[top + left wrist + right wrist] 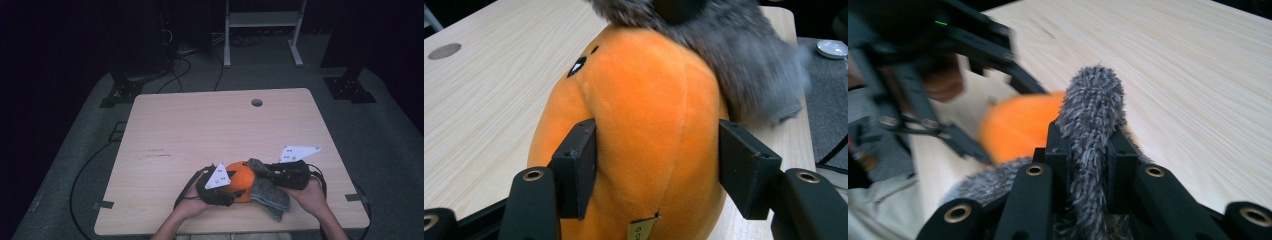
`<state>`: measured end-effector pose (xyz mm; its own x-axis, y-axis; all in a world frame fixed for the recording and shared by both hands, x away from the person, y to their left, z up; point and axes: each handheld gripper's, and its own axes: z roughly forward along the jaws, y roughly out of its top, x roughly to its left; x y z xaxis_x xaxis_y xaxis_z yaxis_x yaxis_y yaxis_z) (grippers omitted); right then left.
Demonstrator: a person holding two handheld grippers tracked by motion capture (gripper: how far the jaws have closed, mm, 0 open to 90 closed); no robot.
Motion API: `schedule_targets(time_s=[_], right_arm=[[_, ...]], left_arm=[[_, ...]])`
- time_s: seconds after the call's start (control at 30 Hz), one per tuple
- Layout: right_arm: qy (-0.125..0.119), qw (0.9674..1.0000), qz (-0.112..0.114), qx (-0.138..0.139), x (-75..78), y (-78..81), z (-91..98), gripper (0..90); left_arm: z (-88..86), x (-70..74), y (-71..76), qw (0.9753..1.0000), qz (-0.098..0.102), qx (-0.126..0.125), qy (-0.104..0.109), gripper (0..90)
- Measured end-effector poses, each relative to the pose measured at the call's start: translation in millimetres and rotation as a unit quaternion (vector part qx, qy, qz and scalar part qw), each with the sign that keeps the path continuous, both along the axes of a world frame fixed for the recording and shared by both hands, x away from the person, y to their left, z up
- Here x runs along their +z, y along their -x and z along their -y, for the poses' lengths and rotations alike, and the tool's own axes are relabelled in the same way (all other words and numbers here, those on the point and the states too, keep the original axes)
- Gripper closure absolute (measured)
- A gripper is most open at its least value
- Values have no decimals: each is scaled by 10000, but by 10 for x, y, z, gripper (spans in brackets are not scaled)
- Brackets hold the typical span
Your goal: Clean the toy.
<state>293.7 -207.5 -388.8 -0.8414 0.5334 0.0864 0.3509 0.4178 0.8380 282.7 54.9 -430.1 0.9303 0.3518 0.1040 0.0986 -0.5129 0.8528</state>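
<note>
on table, right tongs (1087, 150) pinching grey sock (1091, 107)

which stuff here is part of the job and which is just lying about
In the job: orange plush toy; grey fuzzy cloth; left tongs around the toy; right tongs clamped on the cloth.
Lying about: white stand; floor cables.

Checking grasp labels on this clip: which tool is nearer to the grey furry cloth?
Right. The right tool is shut on a fold of the grey furry cloth. The left tool straddles the orange plush toy beside it, below the cloth.
</note>
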Motion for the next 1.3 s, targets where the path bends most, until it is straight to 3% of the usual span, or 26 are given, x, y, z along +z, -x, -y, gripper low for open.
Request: schedule_targets(time_s=[0.07,0.13,0.23,0.33,0.4,0.53,0.63,0.73,0.8,0.83,0.9,1.0,1.07,1.17,1.23,1.3], right_arm=[[24,9999,-110,-18,-46,-36,87,763],[-130,9995,-236,189,-69,-36,127,765],[-184,9977,-190,619,-1,38,14,763],[46,9964,-66,839,38,92,-158,755],[154,9976,-56,671,25,66,-178,758],[-93,9992,-295,266,-32,-49,13,767],[163,9995,-274,14,-82,-70,112,767],[30,9992,-376,125,-90,-66,127,765],[-143,9988,-294,362,-13,-14,59,755],[-237,9982,-251,481,24,8,17,754],[3,9987,-124,503,51,32,-79,755],[-58,9991,-227,360,-21,-40,-18,760],[-178,9989,-423,129,-84,-98,104,761],[-79,9988,-491,-38,-141,-99,188,763],[-307,9986,-406,123,-79,-50,161,762],[-563,9966,-284,536,25,19,72,761]], left_arm=[[-17,-7,-19,9998,-145,-5,105,361],[-8,-33,-35,9994,-276,8,224,315],[37,-47,-23,9996,-213,-68,171,257],[81,-53,-12,9999,-101,19,-75,200],[76,-52,4,9999,-5,94,-106,252],[47,-42,-9,10000,-2,94,-33,320],[4,-53,-28,9999,-103,110,80,319],[37,-51,-8,10000,6,-26,-61,316],[73,-58,17,9998,-5,-165,-139,314],[89,-61,36,9995,86,-211,-216,313],[94,-59,56,9992,177,-212,-289,313],[61,-43,40,9996,177,-94,-176,331],[31,-32,14,10000,66,22,-31,344],[-26,-2,-31,9994,-160,171,240,361],[-25,30,-31,9993,-147,222,248,372],[-35,75,-35,9990,-187,221,327,381]])
